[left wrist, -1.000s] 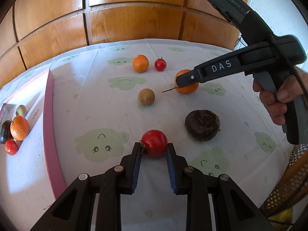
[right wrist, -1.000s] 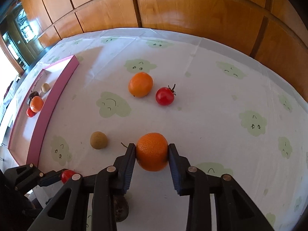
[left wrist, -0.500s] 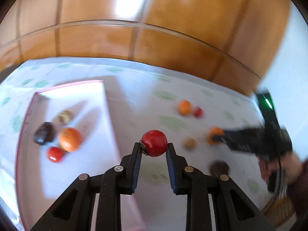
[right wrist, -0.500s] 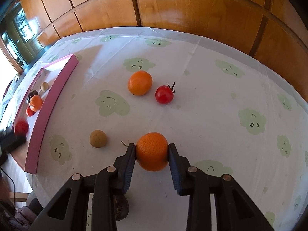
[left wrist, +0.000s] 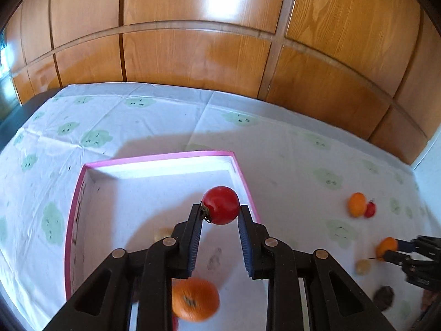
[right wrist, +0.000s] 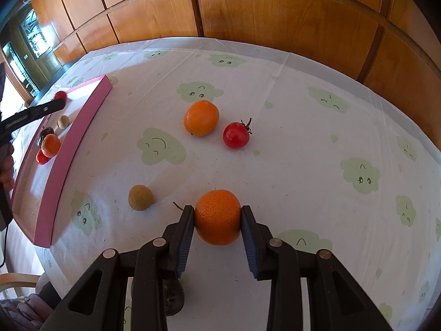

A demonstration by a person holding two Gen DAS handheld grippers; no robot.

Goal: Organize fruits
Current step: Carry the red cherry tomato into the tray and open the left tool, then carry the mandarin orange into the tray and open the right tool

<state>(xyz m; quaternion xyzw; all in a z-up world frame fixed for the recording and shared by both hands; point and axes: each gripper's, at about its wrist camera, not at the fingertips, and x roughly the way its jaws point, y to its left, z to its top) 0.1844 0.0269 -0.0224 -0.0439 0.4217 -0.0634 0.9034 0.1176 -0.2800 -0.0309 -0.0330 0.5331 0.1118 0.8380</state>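
Observation:
My left gripper (left wrist: 219, 215) is shut on a red tomato (left wrist: 220, 205) and holds it above the pink-rimmed white tray (left wrist: 160, 157). Below it in the tray lie an orange (left wrist: 195, 299) and a pale round fruit (left wrist: 163, 233), partly hidden by my fingers. My right gripper (right wrist: 217, 216) is shut on an orange (right wrist: 217, 216) just above the tablecloth. The right wrist view shows the left gripper (right wrist: 59, 100) with its tomato (right wrist: 60, 95) over the tray (right wrist: 69, 154), which holds an orange (right wrist: 51, 144), a tomato (right wrist: 41, 157), a dark fruit (right wrist: 45, 132) and a pale fruit (right wrist: 63, 122).
On the cloud-patterned cloth (right wrist: 303, 138) lie another orange (right wrist: 201, 117), a red tomato (right wrist: 236, 135), a brown round fruit (right wrist: 140, 197) and a dark wrinkled fruit (right wrist: 172, 298) under my right fingers. Wooden panelling (right wrist: 248, 8) stands behind the table. A hand (right wrist: 7, 171) grips the left tool.
The left gripper has carried the tomato from the table's middle leftwards to above the tray, rolling as it went. The right gripper with its orange has stayed put.

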